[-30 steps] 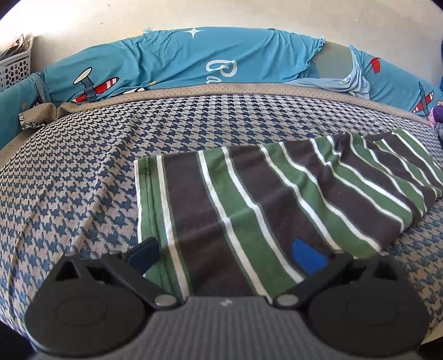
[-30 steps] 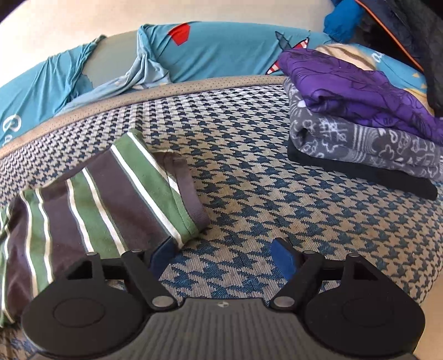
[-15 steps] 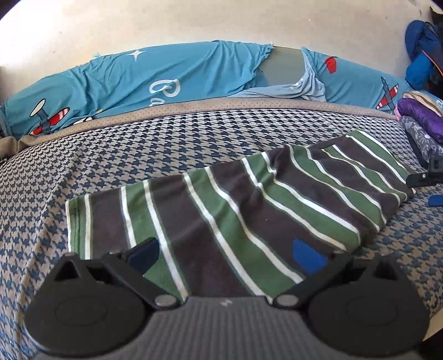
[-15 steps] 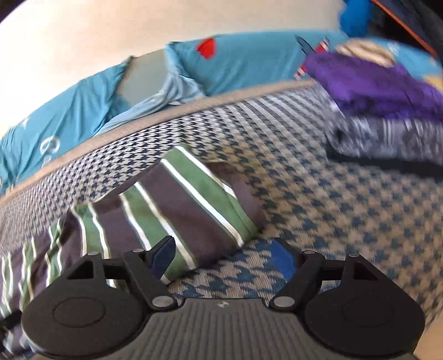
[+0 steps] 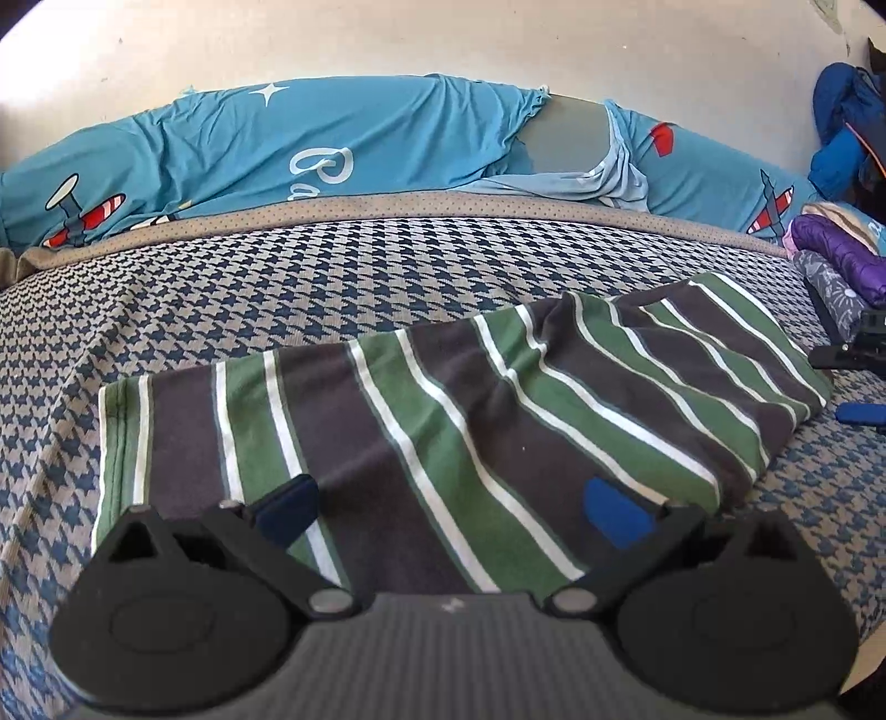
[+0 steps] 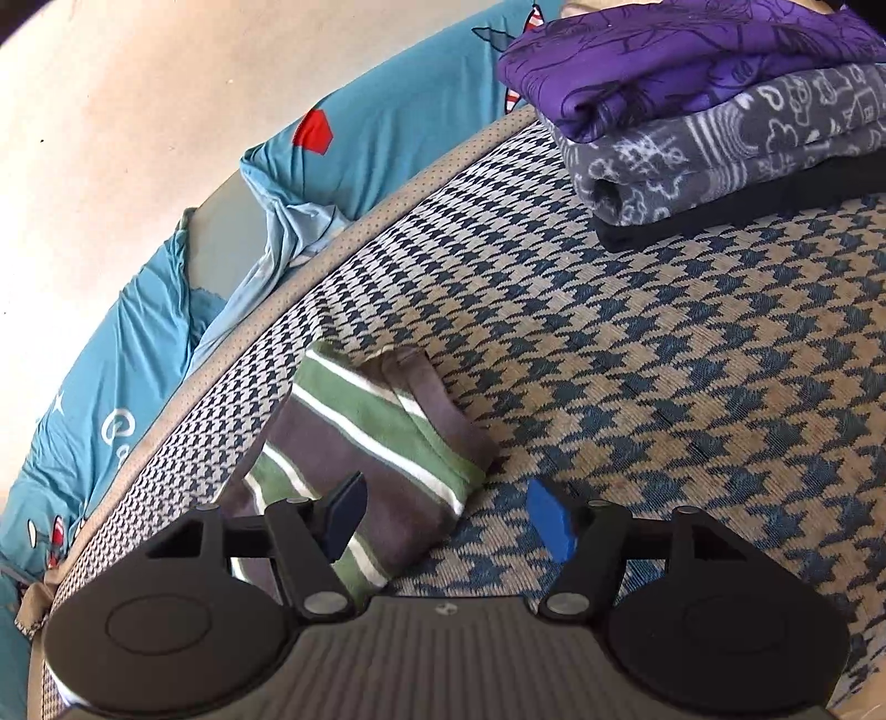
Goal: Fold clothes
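The striped garment [image 5: 470, 421], in green, dark grey and white bands, lies folded into a long strip across the houndstooth bedspread [image 5: 332, 277]. The left gripper [image 5: 448, 507] hangs low over the strip's near edge with its jaws spread wide and nothing pinched between them; whether the pads touch the cloth is hard to tell. At the strip's far right end the right gripper [image 6: 451, 512] sits with one blue pad over the cloth and the other over bare bedspread beside the garment; its jaws have just been closing, yet a clear gap remains and the garment's corner lies between them unpressed. Beyond that end of the garment stands a stack of folded clothes [image 6: 720, 111], purple on top. Behind the garment a blue pillow [image 5: 332, 144] printed with aeroplanes runs along the wall [image 5: 443, 39].
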{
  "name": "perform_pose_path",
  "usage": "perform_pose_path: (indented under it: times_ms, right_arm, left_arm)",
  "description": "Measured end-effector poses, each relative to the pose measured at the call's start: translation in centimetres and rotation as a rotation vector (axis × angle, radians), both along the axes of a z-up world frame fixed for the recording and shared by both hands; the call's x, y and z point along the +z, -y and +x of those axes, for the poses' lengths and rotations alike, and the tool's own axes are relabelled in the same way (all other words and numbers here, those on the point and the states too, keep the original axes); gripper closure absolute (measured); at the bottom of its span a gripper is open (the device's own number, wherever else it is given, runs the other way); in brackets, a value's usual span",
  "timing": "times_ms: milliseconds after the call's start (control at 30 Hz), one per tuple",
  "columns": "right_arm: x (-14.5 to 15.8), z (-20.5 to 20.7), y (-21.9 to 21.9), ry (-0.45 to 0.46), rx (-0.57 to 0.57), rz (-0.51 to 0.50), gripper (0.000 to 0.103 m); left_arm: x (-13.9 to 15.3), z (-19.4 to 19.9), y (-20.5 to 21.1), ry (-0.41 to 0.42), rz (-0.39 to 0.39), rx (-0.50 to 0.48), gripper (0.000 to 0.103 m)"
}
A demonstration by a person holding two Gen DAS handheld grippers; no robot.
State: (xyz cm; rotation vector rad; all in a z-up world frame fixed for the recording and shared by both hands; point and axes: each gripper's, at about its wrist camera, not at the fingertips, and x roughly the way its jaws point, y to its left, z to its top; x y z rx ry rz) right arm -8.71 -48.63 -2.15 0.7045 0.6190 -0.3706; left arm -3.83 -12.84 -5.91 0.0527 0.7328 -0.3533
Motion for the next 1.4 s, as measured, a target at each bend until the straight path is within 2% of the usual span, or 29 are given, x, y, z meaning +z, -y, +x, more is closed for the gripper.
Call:
perform_pose_path:
  times_ms: [167,267,333,433,500,767,933,1000,1067,1133,1167,1333,1400]
  right_arm:
    - [-0.4,1.1,-0.3,0.013,-0.004,-0.058,0.041]
    - [-0.6,1.7,-0.6,0.011,-0.011,-0.118,0.054]
    - [-0.7,2.0,-0.8,0.006,-0.017,-0.144,0.076]
    - [-0.8,2.1,-0.6,0.011,-0.021,-0.136,0.09]
    - [-0.5,2.1,-0.7,0.018,-0.025,-0.141,0.093]
    - [1.2,1.5,-0.3,0.053,-0.083,-0.194,0.097]
    - [-0.5,2.7,-0.4,-0.034,-0.068,-0.236,0.097]
    - [-0.8,2.9,-0.4,-0.043,-0.058,-0.253,0.097]
    - [-0.5,2.6,-0.4,-0.047,-0.057,-0.236,0.094]
    - [0.0,2.1,-0.4,-0.046,-0.062,-0.217,0.085]
    - [0.3,1.6,-0.5,-0.04,-0.066,-0.223,0.083]
    - [2.0,0.1,-2.4,-0.015,-0.029,-0.347,0.083]
    - [2.3,-0.3,-3.2,0.004,-0.001,-0.35,0.083]
  left_arm:
    - [-1.0,-0.3,0.6,0.04,0.055,-0.028,0.0]
    - [-1.2,-0.6,0.5,0.051,0.049,-0.026,0.0]
    - [-1.2,-0.6,0.5,0.052,0.046,-0.027,0.0]
    - [-1.1,-0.8,0.5,0.056,0.053,-0.032,0.0]
    - [-1.0,-0.8,0.5,0.054,0.058,-0.038,0.0]
    - [-0.8,-1.0,0.2,0.037,0.062,-0.063,0.0]
    - [-0.8,-1.1,0.1,0.031,0.065,-0.073,0.0]
    - [-0.7,-1.2,0.0,0.026,0.059,-0.074,0.0]
    - [-0.7,-1.2,-0.1,0.026,0.056,-0.073,0.0]
    - [-0.6,-1.3,0.0,0.028,0.059,-0.07,0.0]
    - [-0.6,-1.4,0.0,0.028,0.059,-0.069,0.0]
    - [-0.4,-1.8,-0.1,0.025,0.047,-0.068,0.0]
    - [-0.4,-1.9,-0.1,0.024,0.044,-0.067,0.0]
